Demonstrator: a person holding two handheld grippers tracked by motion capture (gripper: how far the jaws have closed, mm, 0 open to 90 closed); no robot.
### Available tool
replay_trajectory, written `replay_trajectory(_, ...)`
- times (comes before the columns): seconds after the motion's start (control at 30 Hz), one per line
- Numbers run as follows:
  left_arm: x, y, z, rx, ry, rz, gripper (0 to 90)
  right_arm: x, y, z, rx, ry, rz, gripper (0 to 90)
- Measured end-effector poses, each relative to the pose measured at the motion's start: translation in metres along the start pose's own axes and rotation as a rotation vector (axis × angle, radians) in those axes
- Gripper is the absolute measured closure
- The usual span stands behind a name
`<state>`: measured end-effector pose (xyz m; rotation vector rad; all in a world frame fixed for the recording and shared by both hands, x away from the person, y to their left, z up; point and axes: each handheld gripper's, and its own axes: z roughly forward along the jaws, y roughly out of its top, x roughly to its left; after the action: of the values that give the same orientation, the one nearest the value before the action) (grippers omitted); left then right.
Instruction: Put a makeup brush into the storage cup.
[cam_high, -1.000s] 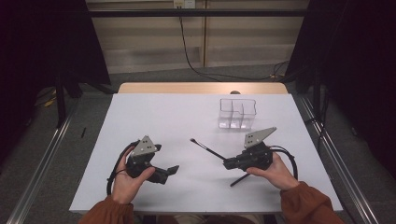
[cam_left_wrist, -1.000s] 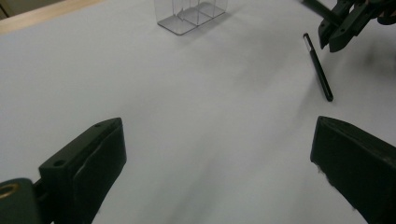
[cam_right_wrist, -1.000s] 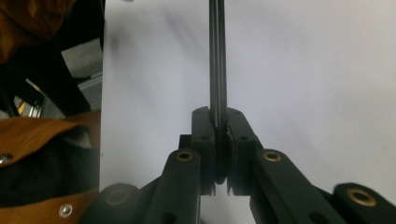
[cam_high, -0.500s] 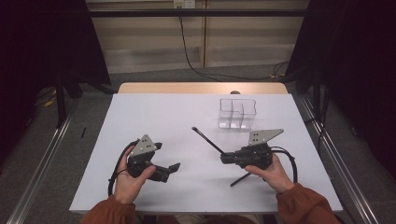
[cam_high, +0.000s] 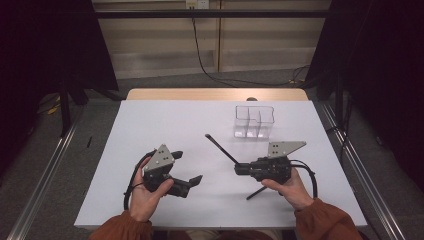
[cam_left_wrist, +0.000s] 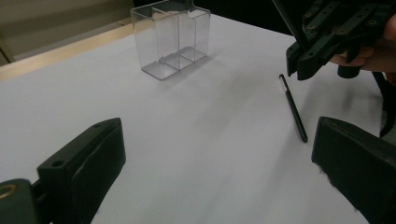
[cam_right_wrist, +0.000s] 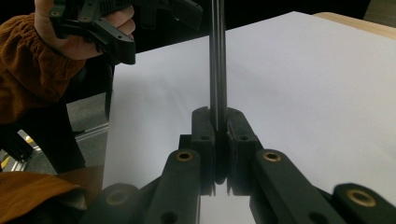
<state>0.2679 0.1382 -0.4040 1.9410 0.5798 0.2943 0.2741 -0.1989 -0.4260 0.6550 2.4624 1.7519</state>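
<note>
Gripping black pen (cam_high: 220, 148), right gripper (cam_high: 239, 170) fingers clamped

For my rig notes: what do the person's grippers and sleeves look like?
Both the left gripper and the right gripper are black, each topped by a grey three-cornered plate with small holes and trailing a black cable. The sleeves are rust-orange with ribbed cuffs.

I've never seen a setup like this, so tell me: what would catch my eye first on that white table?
Probably the right gripper, held above the near right of the white table, jaws shut on a thin black stick that juts up and leftward. A second black stick lies on the table under that hand. Beyond them stands an empty clear box with dividers, while the left gripper waits open at the near left.
</note>
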Motion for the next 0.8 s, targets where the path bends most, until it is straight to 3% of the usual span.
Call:
replay_trajectory(0.13,-0.001,0.001,0.003,-0.073,-0.009,-0.028,2.9,0.001,0.000,0.000,0.001,-0.002,-0.005,83.9)
replay_trajectory(0.37,-0.009,0.011,0.013,-0.101,-0.012,0.016,3.2,0.003,0.001,0.000,-0.003,0.004,-0.016,83.9)
replay_trajectory(0.47,-0.011,0.015,0.019,-0.110,-0.029,-0.004,3.3,0.003,0.002,0.000,-0.004,0.005,-0.019,83.8)
replay_trajectory(0.57,-0.013,0.019,0.023,-0.118,-0.051,0.005,4.4,0.003,0.002,0.001,-0.003,0.005,-0.020,83.9)
replay_trajectory(0.8,-0.013,0.025,0.033,-0.130,-0.067,-0.022,5.3,0.002,0.001,0.001,-0.002,0.011,-0.017,83.9)
